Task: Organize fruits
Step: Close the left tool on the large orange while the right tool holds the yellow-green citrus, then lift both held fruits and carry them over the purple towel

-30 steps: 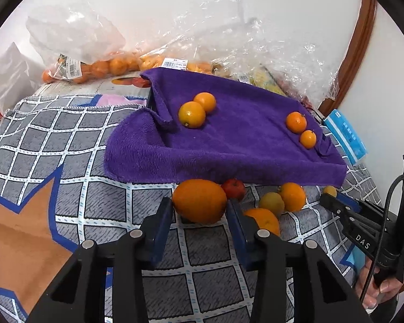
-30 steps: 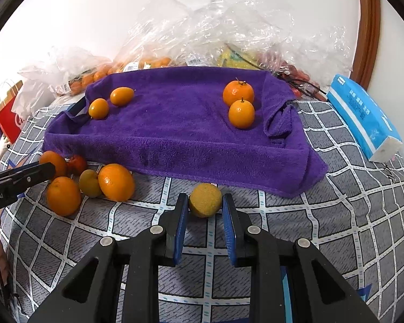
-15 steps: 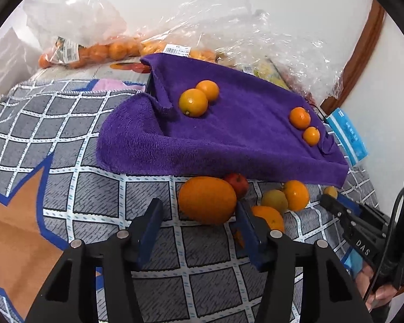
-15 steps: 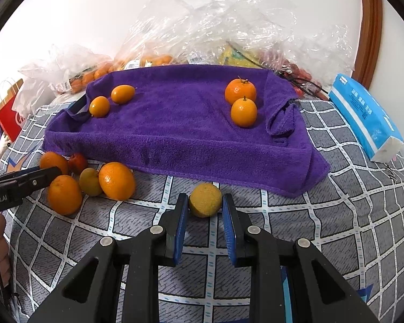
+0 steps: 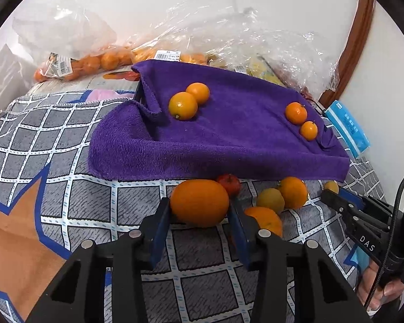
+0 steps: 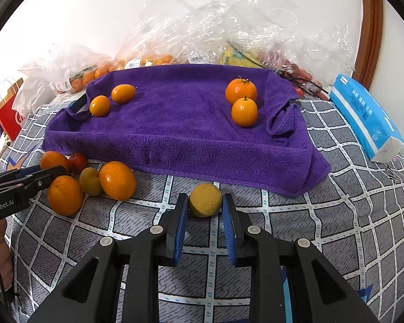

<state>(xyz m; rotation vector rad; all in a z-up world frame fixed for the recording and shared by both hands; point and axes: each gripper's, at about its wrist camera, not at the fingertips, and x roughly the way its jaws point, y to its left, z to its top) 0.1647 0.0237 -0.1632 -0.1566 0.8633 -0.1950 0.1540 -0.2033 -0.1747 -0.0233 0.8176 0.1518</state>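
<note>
A purple towel (image 5: 229, 134) covers a tray and bears two oval oranges (image 5: 183, 105) at its left and two tangerines (image 5: 296, 113) at its right. My left gripper (image 5: 199, 210) is open, its blue pads on either side of a large orange (image 5: 199, 202) that rests on the checked cloth. Next to it lie a small red fruit (image 5: 229, 184), a greenish fruit (image 5: 270, 201) and two more oranges (image 5: 293, 191). My right gripper (image 6: 205, 207) is open around a small yellow fruit (image 6: 205, 200) on the cloth; a gap shows on both sides.
A blue tissue pack (image 6: 366, 115) lies at the right of the towel. Clear plastic bags (image 6: 215, 35) of fruit are heaped along the back wall, and a red paper bag (image 6: 10, 113) stands at far left. A wooden frame (image 5: 344, 51) runs up the right.
My left gripper has swung left and back around the large orange, opening wider and then narrowing. The right gripper has barely moved; its jaws stand slightly wider around the yellow fruit.
</note>
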